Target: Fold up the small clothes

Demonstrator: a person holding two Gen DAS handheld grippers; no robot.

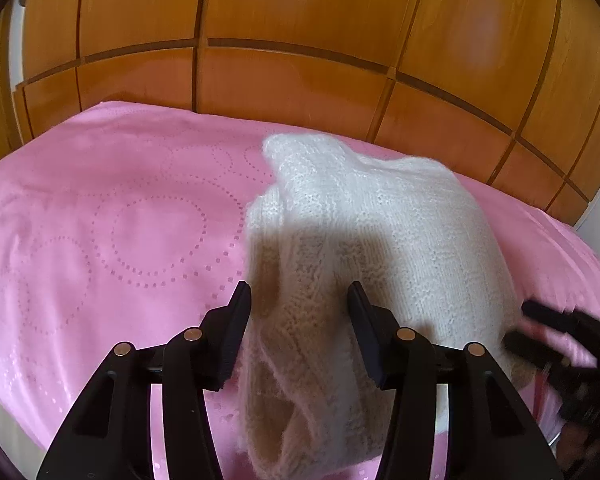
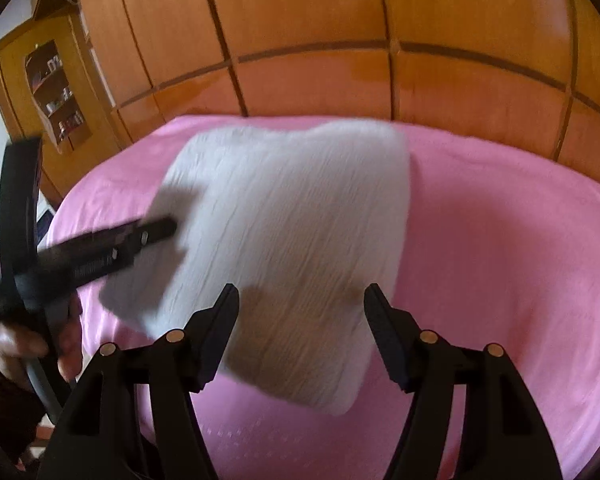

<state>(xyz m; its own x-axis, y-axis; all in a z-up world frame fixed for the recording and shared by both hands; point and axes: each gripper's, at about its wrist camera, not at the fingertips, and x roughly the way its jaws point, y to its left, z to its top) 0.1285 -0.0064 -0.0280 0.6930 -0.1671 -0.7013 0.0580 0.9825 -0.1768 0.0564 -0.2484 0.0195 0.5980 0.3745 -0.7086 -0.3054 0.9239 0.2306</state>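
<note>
White knit sweater (image 1: 364, 216), folded, is lying on the pink bedspread (image 1: 112, 220) in front of the wooden wardrobe (image 1: 300, 20). In your left view its long axis is running from bottom centre up toward the upper middle. Your left claw (image 1: 299, 304) is standing open with the near end between its jaws, pads clear. Your right claw (image 2: 302, 300) is hovering open over the sweater's near edge.

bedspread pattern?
Pink bedspread with dotted circles; clearest in the left wrist view.
</note>
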